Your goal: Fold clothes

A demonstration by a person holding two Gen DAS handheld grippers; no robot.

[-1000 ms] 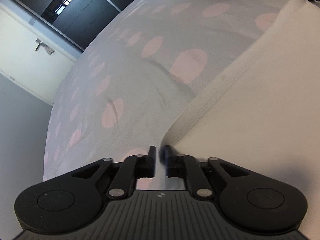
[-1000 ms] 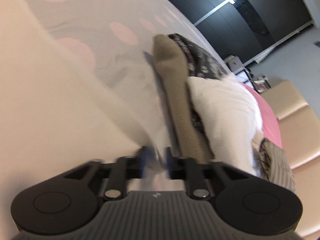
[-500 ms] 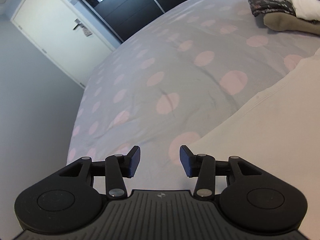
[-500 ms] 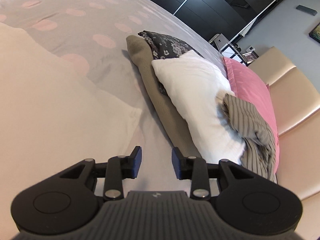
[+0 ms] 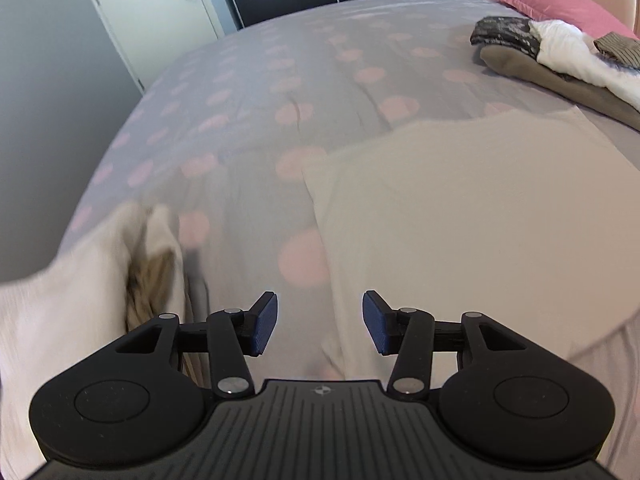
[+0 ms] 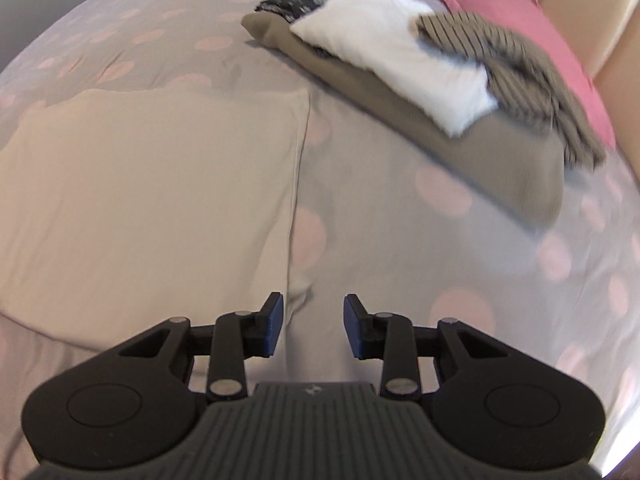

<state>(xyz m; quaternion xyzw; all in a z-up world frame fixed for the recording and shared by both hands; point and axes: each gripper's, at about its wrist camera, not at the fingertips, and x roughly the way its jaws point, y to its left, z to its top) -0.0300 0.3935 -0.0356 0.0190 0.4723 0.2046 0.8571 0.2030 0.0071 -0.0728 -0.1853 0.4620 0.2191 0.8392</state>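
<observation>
On the dotted bedspread [image 5: 320, 80] a cream garment [image 5: 460, 208] is lying flat, half-folded, near edge hanging toward the cameras. Left gripper [image 5: 319, 326] is hovering released, jaws spread, gripping nothing, over the garment's left edge; right gripper [image 6: 314, 326] is likewise spread and empty, sitting above the right-edge seam and its small tab. Likely risk: either gripper closing too low and pinching bedspread along with the fabric, dragging the cover and wrinkling the fold. Grabbing only the top layer at the seam could be peeling the fold apart. Uneven lifts between hands could be skewing the edges. A pile [image 6: 400, 60] of brown, white and striped clothes is sitting near the far right; a wide swing could be knocking it. Another bunched cream cloth [image 5: 80, 280], blurred, is crowding the left gripper and might be snagging.
</observation>
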